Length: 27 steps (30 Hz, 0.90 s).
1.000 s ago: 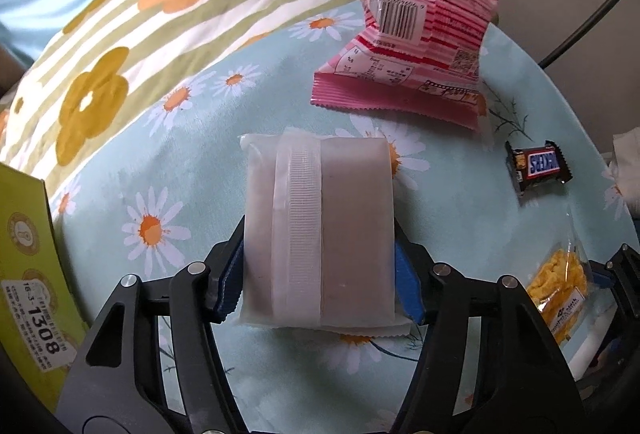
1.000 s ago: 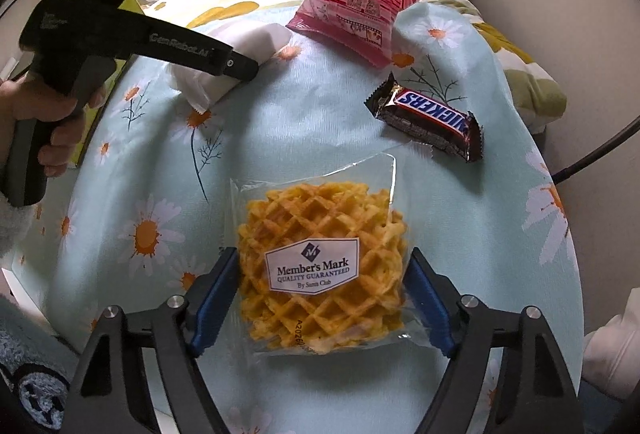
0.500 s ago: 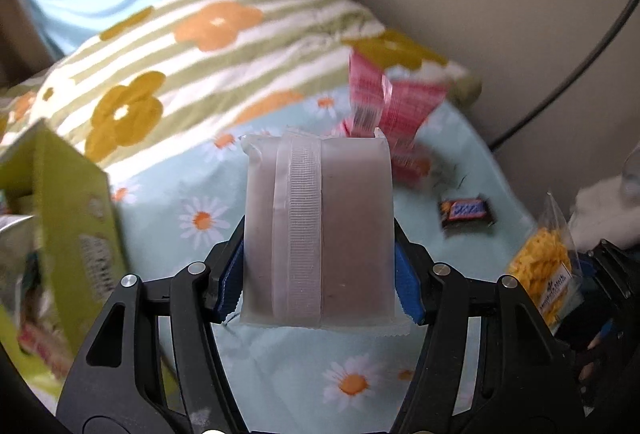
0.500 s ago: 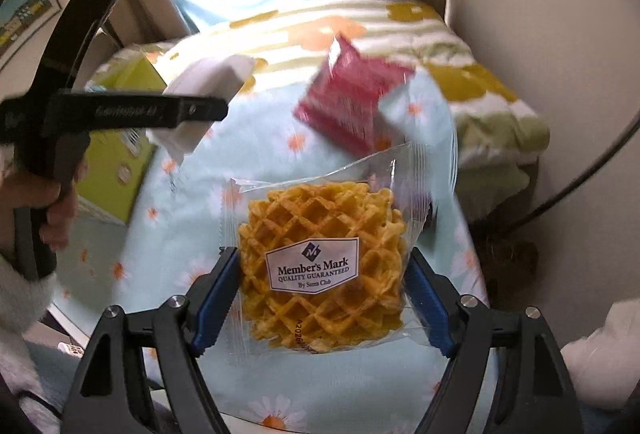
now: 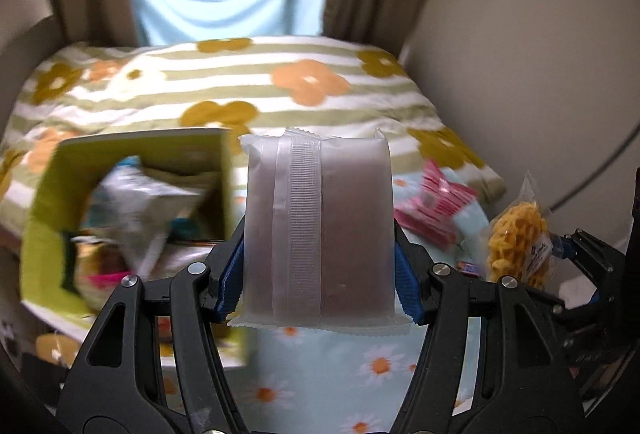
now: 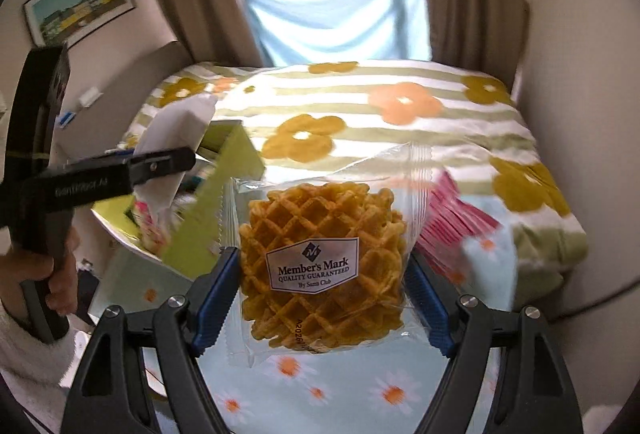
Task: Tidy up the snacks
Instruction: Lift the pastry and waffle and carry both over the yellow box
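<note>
Gripping a frosted white snack packet [image 5: 318,230] upright between its blue pads, the left gripper [image 5: 319,270] hangs above the daisy-print cloth [image 5: 332,366]. The right gripper [image 6: 320,298] clamps a Member's Mark waffle pack [image 6: 320,266]. Beyond, left of both packs, stands the snack-filled green box [image 5: 40,218]; farther right lies a pink packet [image 5: 432,205].

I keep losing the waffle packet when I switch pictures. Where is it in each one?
Left wrist view: the waffle packet is at the far right edge, seen side-on in the right gripper.
Right wrist view: the waffle packet fills the centre, clamped between the blue pads.
Shared landmark: the pink striped snack bag lying behind it.
</note>
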Tool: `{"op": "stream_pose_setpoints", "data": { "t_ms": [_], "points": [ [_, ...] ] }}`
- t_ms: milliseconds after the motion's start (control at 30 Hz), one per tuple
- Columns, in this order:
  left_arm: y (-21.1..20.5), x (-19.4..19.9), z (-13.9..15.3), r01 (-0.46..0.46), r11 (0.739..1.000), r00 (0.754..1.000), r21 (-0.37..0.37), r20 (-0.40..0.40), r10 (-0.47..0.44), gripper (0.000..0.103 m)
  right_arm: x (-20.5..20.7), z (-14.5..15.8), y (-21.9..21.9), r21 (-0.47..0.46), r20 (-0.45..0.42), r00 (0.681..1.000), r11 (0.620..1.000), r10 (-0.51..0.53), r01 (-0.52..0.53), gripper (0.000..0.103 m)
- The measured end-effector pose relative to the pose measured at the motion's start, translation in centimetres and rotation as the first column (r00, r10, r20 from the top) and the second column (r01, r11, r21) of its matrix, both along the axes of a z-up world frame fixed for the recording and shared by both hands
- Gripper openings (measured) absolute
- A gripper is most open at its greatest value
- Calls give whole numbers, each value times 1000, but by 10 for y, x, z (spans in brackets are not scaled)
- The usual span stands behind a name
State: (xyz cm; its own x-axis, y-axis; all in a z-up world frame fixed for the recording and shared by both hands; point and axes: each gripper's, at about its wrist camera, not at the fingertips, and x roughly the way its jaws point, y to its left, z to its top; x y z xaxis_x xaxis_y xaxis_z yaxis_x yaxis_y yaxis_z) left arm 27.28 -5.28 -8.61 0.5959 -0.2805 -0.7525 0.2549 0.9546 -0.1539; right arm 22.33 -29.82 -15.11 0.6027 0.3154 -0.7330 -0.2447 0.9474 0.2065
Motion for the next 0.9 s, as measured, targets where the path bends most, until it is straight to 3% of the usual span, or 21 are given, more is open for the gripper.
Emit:
{"op": "stream_pose_setpoints", "data": {
  "t_ms": [300, 567, 900],
  "points": [
    [129, 10, 10, -112, 994, 994, 22, 18, 111, 59, 40, 14, 109, 42, 27, 996, 995, 90, -91, 77],
    [229, 19, -17, -155, 986, 987, 61, -24, 156, 59, 64, -4, 194, 75, -8, 994, 991, 108, -107, 77],
    [257, 21, -70, -63, 996, 992, 59, -109, 69, 59, 64, -24, 242, 61, -81, 996, 997, 45, -40, 77]
  ]
}}
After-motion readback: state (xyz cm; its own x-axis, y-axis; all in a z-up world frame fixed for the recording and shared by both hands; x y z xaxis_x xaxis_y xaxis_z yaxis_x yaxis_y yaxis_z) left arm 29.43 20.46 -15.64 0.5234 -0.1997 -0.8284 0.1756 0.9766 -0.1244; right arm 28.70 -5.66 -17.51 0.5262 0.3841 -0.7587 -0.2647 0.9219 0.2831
